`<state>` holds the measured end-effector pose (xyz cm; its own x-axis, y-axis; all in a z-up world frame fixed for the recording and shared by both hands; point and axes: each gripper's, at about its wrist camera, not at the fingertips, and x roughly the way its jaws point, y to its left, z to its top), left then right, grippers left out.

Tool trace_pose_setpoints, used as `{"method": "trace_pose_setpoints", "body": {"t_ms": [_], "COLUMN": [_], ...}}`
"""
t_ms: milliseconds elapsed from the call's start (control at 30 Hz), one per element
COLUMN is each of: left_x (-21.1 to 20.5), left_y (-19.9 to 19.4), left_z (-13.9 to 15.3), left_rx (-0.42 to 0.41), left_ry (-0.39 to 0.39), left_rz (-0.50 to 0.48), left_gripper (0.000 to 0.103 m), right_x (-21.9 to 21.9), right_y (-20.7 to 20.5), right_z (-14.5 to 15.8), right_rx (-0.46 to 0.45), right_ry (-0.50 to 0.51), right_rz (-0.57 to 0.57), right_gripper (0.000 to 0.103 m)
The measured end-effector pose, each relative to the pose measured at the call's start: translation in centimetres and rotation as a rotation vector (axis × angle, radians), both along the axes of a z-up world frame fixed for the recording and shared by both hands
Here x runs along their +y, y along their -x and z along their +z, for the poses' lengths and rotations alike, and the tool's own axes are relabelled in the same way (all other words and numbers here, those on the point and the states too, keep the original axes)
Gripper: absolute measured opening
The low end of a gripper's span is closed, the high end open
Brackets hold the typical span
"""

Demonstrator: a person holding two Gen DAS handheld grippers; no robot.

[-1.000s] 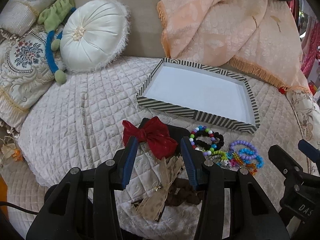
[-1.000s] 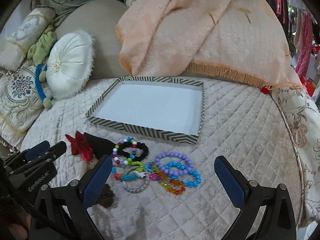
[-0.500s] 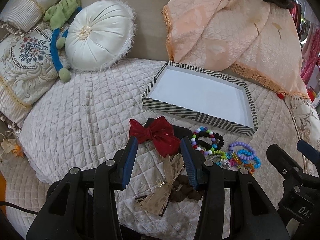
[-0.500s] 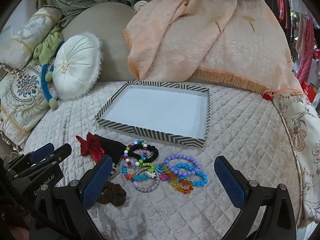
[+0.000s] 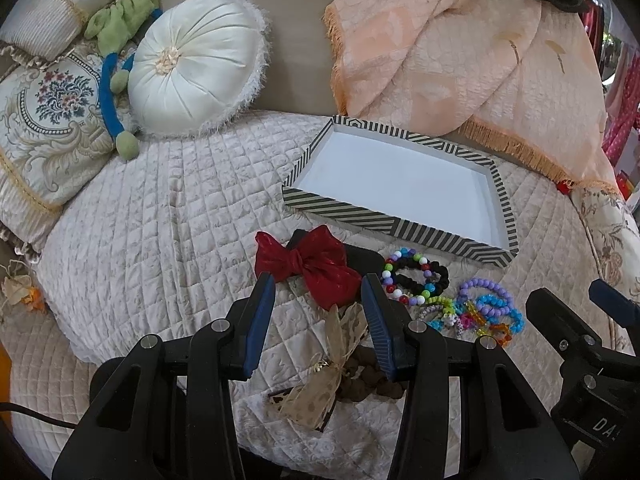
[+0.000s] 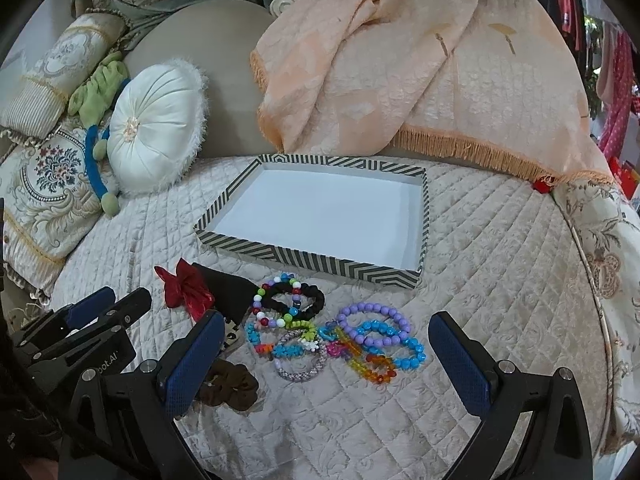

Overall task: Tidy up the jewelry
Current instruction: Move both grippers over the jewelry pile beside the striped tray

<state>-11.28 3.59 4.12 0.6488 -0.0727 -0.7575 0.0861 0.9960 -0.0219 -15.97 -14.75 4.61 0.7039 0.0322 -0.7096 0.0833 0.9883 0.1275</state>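
Note:
A shallow striped tray (image 5: 344, 210) (image 6: 304, 258) with a white inside lies empty on the quilted bed. In front of it sit a red bow (image 5: 308, 266) (image 6: 186, 288), a gold ribbon bow (image 5: 332, 364), a brown scrunchie (image 6: 230, 386) and a heap of bead bracelets (image 5: 472, 312) (image 6: 340, 332). My left gripper (image 5: 318, 294) hovers open above the red and gold bows, with nothing held. My right gripper (image 6: 326, 344) stands wide open over the bracelets, nothing between its fingers.
A round white cushion (image 5: 192, 84) (image 6: 154, 128), a green and blue soft toy (image 5: 116, 60) and embroidered pillows (image 5: 44, 124) crowd the left. A peach fringed throw (image 5: 460, 64) (image 6: 420, 76) hangs behind the tray. Bare quilt (image 6: 500, 264) lies to the right of the tray.
Both views have shifted slightly, so the tray and jewelry sit a little higher and farther in frame. The objects themselves have not moved and both grippers stay open.

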Motion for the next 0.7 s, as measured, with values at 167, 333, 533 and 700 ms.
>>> {"method": "trace_pose_setpoints", "body": {"t_ms": [167, 333, 533, 700], "left_x": [0.02, 0.03, 0.26, 0.33], "left_y": [-0.09, -0.07, -0.07, -0.03], "left_z": [-0.25, -0.43, -0.33, -0.31], "left_rx": [0.006, 0.012, 0.004, 0.004], "left_ry": [-0.002, -0.004, -0.004, -0.005], "left_rz": [0.006, 0.006, 0.011, 0.010], "left_gripper": [0.044, 0.044, 0.044, 0.044], "right_x": [-0.03, 0.00, -0.08, -0.03], "right_y": [-0.12, -0.23, -0.23, -0.43], "right_z": [-0.24, -0.40, -0.39, -0.54], "right_rx": [0.009, 0.015, 0.014, 0.021], "right_ry": [-0.004, -0.003, -0.008, -0.006], "right_rz": [0.002, 0.005, 0.004, 0.009], "right_gripper": [0.102, 0.102, 0.102, 0.102]}}
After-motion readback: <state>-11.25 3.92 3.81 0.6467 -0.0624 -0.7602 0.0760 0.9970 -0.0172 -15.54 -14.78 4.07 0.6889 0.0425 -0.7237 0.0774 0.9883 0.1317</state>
